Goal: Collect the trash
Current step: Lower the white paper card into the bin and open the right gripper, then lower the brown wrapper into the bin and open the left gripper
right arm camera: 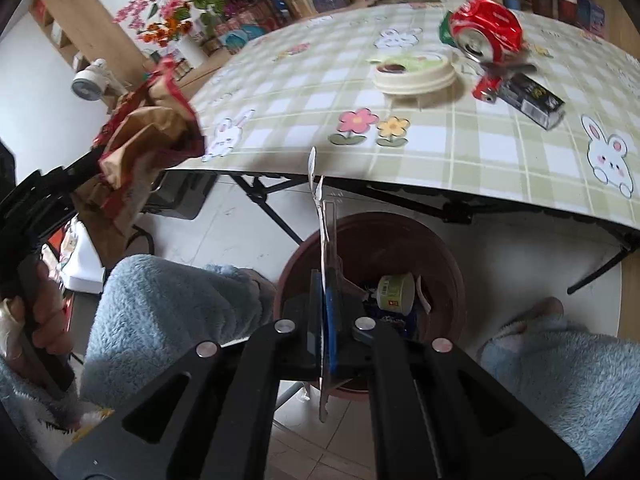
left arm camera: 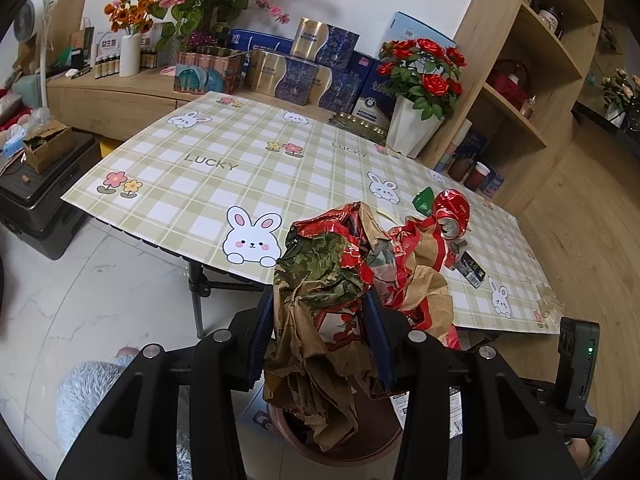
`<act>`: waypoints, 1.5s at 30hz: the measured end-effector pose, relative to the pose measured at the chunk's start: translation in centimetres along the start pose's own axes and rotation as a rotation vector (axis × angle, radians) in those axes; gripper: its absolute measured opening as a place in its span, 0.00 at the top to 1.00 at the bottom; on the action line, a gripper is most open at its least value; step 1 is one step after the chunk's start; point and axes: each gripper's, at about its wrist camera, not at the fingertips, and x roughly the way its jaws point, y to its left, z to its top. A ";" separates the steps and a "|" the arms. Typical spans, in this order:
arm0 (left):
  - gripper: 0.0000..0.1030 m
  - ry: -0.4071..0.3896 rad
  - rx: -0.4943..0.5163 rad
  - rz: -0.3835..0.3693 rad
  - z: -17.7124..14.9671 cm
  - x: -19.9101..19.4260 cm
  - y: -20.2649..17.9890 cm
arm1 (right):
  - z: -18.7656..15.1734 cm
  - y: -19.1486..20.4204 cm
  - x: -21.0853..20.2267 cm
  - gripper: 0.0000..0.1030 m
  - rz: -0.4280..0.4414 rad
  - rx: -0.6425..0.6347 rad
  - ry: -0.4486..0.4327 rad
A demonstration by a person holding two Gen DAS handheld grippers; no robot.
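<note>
Left gripper (left arm camera: 320, 312) clenched on crumpled paper bag (left arm camera: 344, 280), long axis roughly upright, tail hanging toward brown bin (right arm camera: 372, 240). Right gripper (right arm camera: 326, 280) clamped on thin flat card (right arm camera: 325, 240), edge-on, standing upright over bin. Crushed red can (right arm camera: 486, 34) lying on checked table (right arm camera: 320, 92).

Tabletop and its backdrop
A checked tabletop (left arm camera: 248, 148) with rabbit prints; red roses in a white pot (left arm camera: 420, 92) at its far corner, gift boxes (left arm camera: 304, 68) behind, wooden shelves (left arm camera: 532, 60) beside them.
</note>
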 end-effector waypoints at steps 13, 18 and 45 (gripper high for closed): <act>0.57 0.034 0.032 0.032 -1.0 1.3 -0.2 | 0.9 -2.3 -2.6 0.11 -0.094 0.101 -0.215; 0.57 0.056 0.082 0.044 -1.9 2.4 -1.1 | 1.0 -3.3 -3.6 0.07 -0.211 0.128 -0.294; 0.34 0.241 0.302 -0.003 -5.9 7.2 -7.0 | -0.1 -7.1 -5.4 0.06 -0.267 0.252 -0.386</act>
